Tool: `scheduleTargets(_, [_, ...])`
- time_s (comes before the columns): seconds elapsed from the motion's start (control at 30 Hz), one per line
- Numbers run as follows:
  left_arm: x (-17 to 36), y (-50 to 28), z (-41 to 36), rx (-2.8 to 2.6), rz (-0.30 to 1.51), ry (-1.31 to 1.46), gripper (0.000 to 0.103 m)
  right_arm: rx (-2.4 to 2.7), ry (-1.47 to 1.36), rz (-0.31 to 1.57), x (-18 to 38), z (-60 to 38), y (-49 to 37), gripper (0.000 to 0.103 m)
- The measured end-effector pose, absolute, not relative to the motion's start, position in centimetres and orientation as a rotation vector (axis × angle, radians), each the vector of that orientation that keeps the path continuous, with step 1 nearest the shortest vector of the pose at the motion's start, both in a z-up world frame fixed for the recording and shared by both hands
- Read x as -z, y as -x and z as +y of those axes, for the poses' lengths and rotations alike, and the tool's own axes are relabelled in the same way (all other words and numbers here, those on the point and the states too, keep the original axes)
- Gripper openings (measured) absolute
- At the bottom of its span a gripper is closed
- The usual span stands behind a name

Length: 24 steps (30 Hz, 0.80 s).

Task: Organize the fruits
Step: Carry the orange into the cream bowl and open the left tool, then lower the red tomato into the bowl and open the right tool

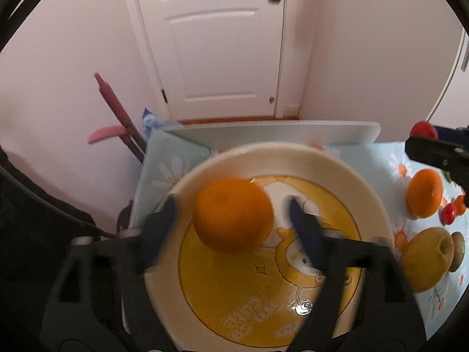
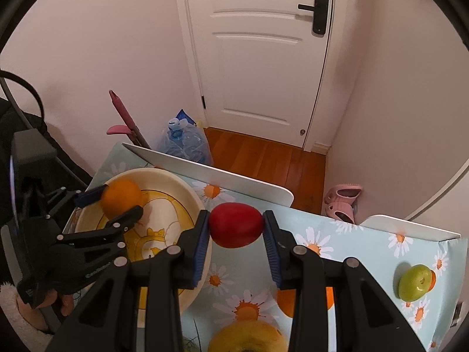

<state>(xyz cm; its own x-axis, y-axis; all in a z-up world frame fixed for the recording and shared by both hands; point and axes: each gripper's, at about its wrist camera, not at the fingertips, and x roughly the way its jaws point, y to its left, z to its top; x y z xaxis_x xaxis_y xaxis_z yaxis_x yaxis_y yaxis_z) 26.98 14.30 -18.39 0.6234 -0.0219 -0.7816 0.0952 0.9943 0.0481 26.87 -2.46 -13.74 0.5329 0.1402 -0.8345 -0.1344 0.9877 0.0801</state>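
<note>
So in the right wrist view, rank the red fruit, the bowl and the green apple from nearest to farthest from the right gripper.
1. Red fruit: clamped in the right gripper.
2. Bowl: just left of the gripper, on the tablecloth.
3. Green apple: far right, near the table edge.

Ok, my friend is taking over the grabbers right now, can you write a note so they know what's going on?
Left gripper: open, jaws either side of the orange lying in the bowl, pads not pressing it.
Right gripper: shut on the red fruit, held beside the bowl's rim, above the daisy tablecloth.
Done: one orange is in the bowl.
Left: put the red fruit in. On the cloth wait another orange, a yellow fruit, a green fruit and small red fruits.
</note>
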Motion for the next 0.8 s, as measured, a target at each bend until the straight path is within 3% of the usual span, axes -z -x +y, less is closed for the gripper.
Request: scheduleTargets(0.8, [14.0, -19.4, 18.7, -0.123, 0.887, 0.059, 0.103, -0.463, 0.150, 1.003, 12.7, 0.8, -28.4, 0.033])
